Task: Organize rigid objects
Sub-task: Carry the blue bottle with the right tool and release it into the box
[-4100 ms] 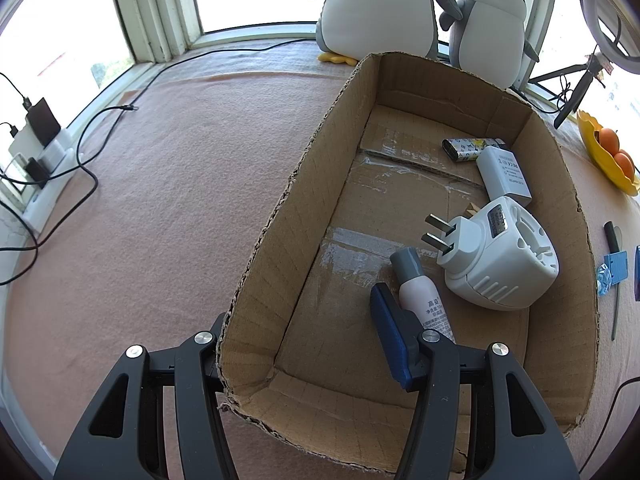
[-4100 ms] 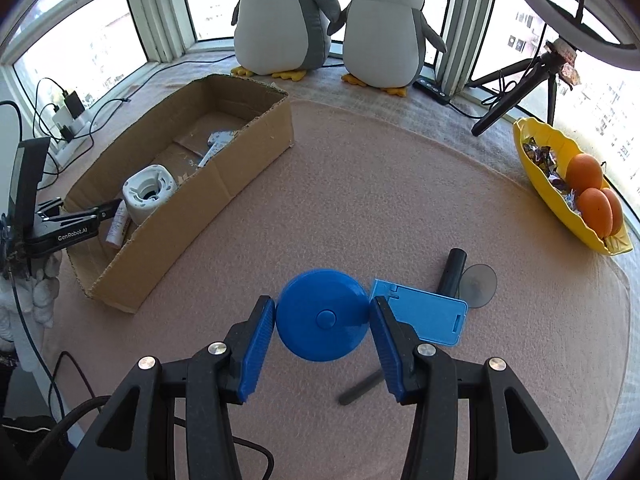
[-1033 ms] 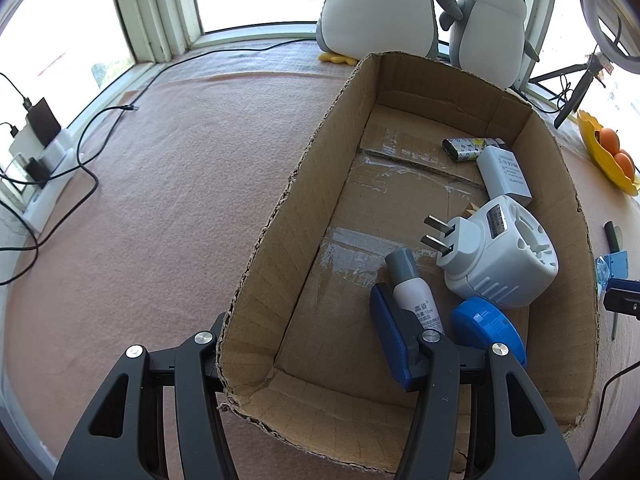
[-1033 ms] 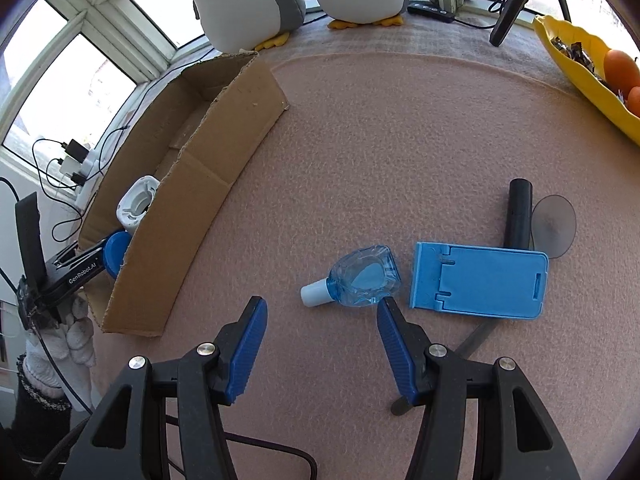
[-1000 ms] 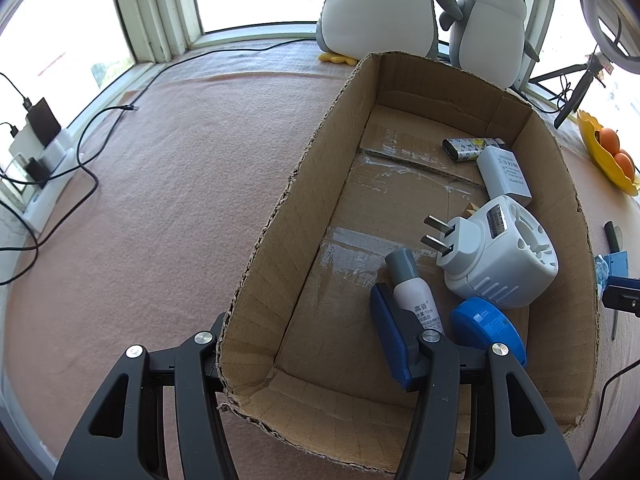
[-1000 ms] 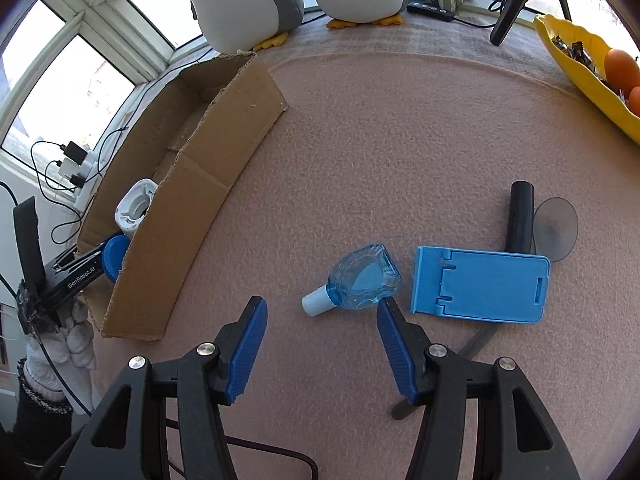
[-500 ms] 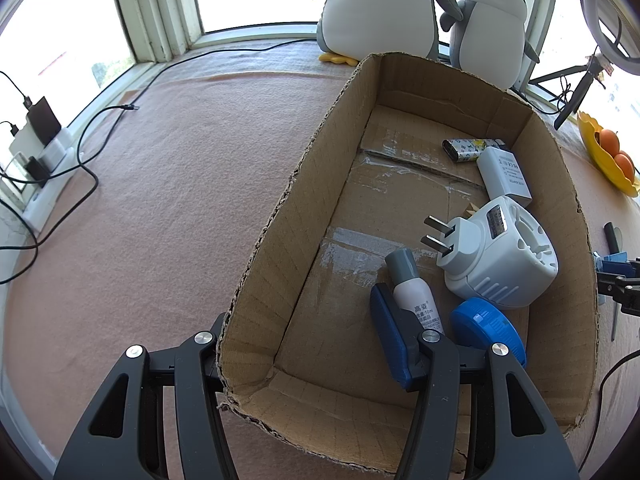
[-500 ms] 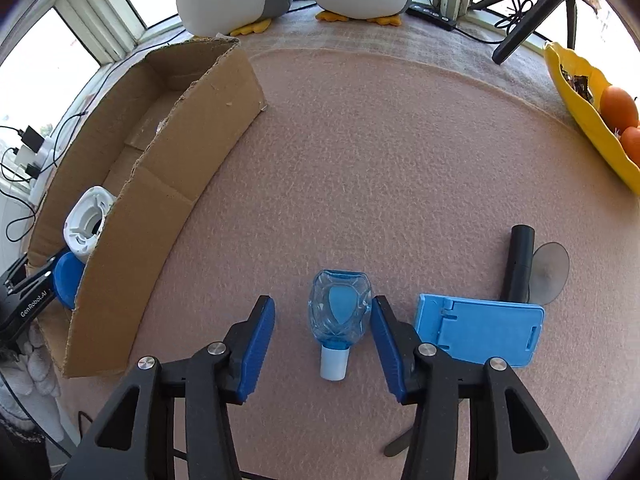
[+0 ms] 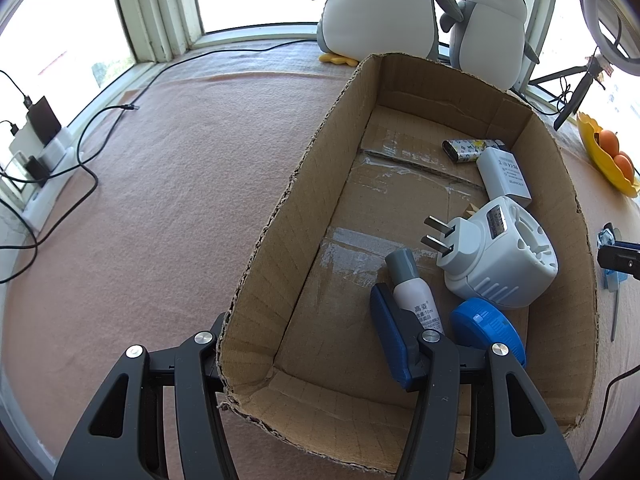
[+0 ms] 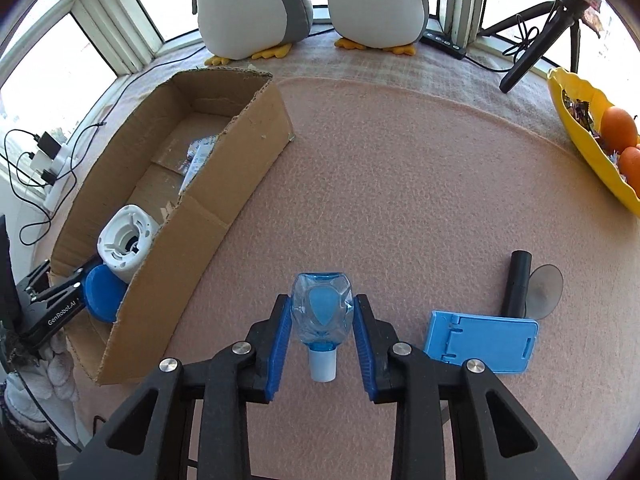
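Note:
My right gripper (image 10: 321, 316) is shut on a clear blue bottle (image 10: 322, 312) with a white cap, lying on the pink mat. My left gripper (image 9: 304, 344) is open and straddles the near left wall of the cardboard box (image 9: 276, 220), one finger inside, one outside. In the box lie a white travel adapter (image 9: 496, 252), a blue round disc (image 9: 488, 328), a small white tube (image 9: 412, 292), a white block (image 9: 504, 176) and a patterned lighter (image 9: 468, 148). The box (image 10: 192, 240) also shows at the left in the right wrist view.
A blue phone stand (image 10: 480, 340) and a black suction-cup holder (image 10: 520, 284) lie right of the bottle. A yellow fruit dish (image 10: 584, 148) is at far right. Two plush penguins (image 10: 256, 4) stand at the back. Cables and a power strip (image 9: 44, 160) are at left.
My right gripper has closed in from both sides onto the blue bottle, which was lying free between the open fingers. The left gripper has not moved.

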Demonstrator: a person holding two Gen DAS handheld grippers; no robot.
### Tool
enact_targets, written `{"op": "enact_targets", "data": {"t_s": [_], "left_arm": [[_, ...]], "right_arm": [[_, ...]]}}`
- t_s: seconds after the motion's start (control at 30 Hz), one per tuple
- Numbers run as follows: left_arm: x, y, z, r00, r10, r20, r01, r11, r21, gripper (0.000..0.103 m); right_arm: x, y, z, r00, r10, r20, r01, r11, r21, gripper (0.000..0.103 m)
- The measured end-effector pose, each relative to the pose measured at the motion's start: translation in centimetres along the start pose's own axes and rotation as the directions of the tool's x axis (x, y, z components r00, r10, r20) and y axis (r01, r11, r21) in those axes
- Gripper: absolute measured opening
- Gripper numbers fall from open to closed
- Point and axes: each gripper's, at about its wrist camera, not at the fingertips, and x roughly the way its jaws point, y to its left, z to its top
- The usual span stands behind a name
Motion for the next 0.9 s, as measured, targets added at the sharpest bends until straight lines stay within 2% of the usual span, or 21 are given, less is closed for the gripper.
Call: {"op": "enact_targets", "data": {"t_s": [0.1, 0.37, 0.9], "left_arm": [[0.0, 0.0, 0.0, 1.000, 0.000, 0.000, 0.000, 1.000, 0.000, 0.057], [0.0, 0.0, 0.0, 1.000, -0.001, 0.000, 0.001, 1.000, 0.000, 0.057], [0.0, -0.1, 0.0, 1.000, 0.000, 0.000, 0.000, 1.000, -0.001, 0.057]], "right_arm": [[-1.7, 1.7, 1.0, 0.998, 0.028, 0.058, -0.026, 0.999, -0.027, 0.028], [-3.7, 5.5, 3.9, 0.988, 0.097, 0.119, -0.087, 0.993, -0.084, 0.028], [-1.0, 11.4, 7.2, 0.977, 0.177, 0.123, -0.158, 0.976, -0.148, 0.028]]}}
